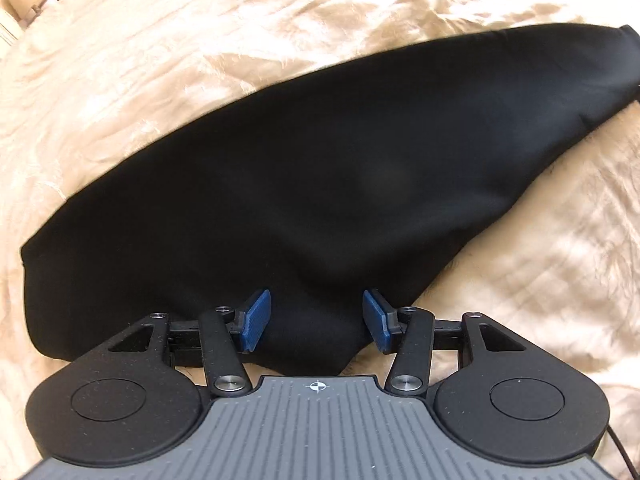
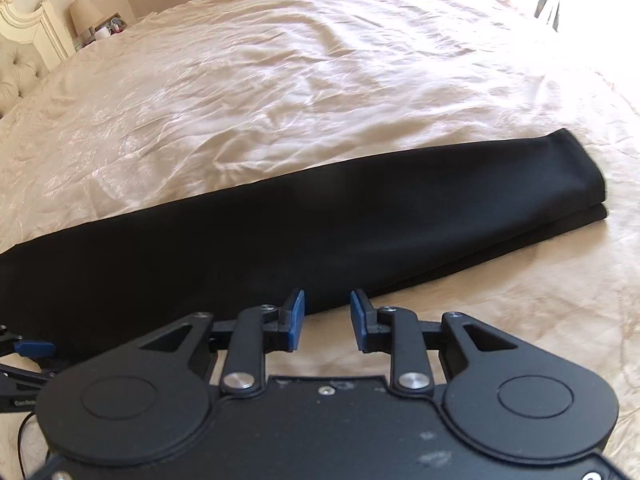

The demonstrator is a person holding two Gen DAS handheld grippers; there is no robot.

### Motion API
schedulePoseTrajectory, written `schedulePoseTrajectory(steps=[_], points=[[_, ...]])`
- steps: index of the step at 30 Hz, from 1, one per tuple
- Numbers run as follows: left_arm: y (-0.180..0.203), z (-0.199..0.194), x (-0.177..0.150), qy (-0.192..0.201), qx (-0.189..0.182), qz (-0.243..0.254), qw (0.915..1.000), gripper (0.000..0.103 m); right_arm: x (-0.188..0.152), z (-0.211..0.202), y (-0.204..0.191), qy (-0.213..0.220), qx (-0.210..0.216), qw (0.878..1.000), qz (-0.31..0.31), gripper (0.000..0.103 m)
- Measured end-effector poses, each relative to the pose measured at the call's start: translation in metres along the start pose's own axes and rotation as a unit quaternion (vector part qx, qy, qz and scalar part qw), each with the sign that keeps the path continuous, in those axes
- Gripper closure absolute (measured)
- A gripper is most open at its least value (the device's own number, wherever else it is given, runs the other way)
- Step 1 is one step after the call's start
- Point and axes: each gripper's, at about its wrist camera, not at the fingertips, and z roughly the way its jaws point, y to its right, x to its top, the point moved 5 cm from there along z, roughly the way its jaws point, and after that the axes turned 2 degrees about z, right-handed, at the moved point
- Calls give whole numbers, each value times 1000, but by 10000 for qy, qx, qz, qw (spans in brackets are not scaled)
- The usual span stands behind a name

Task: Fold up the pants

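The black pants [image 2: 280,232] are lying lengthwise on the cream bed [image 2: 280,80], one leg already stacked on the other; the crosswise folds are judged as remaining. Nothing is being gripped: the left tongs [image 1: 316,320] are being held wide over the near crotch edge, the right tongs [image 2: 327,320] narrower beside the leg.

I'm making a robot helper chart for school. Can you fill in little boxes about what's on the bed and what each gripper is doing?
surface: cream bedspread
clothing: black pants, lying flat, legs stacked one on the other
leg ends: toward the right, two layers showing
left gripper: open, over the near edge of the pants
right gripper: open, at the near edge of the leg
background: lamp beside headboard
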Motion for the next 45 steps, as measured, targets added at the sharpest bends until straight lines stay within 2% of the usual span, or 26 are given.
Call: schedulePoseTrajectory(steps=[3, 7, 10, 14, 18, 22, 25, 29, 31, 34, 36, 37, 40, 45], points=[[17, -21, 18, 199, 43, -70, 9998, 53, 19, -8, 56, 277, -285, 9992, -37, 73], [50, -41, 50, 447, -94, 23, 9990, 53, 49, -5, 128, 459, -662, 9967, 94, 73], [77, -48, 73, 548, -194, 114, 9982, 53, 69, 8, 164, 537, -858, 9947, 184, 73], [114, -47, 105, 565, -438, 24, 9974, 53, 73, 43, 188, 280, -1031, 9942, 88, 73], [149, -43, 127, 481, -722, -174, 9961, 53, 49, 74, 192, -188, -996, 9946, -242, 69], [172, -41, 145, 510, -828, -131, 9952, 53, 44, 63, 196, -128, -793, 9963, -291, 69], [189, -32, 162, 512, -850, -99, 9950, 53, 53, 43, 212, 3, -450, 9986, 266, 68], [203, -4, 174, 352, -903, -5, 9953, 53, 66, 31, 233, 160, -31, 9964, 833, 59], [208, 12, 171, 106, -814, 142, 9965, 53, 70, 36, 242, -32, 282, 9933, 1116, 57], [211, 35, 154, -304, -823, 266, 9958, 52, 69, 52, 252, -498, 778, 9823, 1627, 55], [204, 38, 146, -227, -910, 99, 9955, 48, 65, 63, 259, -733, 875, 9740, 1955, 54], [200, 38, 144, -244, -944, -5, 9952, 44, 65, 67, 262, -752, 919, 9710, 2077, 54], [191, 41, 140, -309, -1085, -192, 9934, 43, 67, 73, 267, -716, 1067, 9643, 2315, 53], [189, 42, 138, -342, -1039, -46, 9940, 40, 77, 90, 268, -927, 1366, 9623, 2160, 50]])
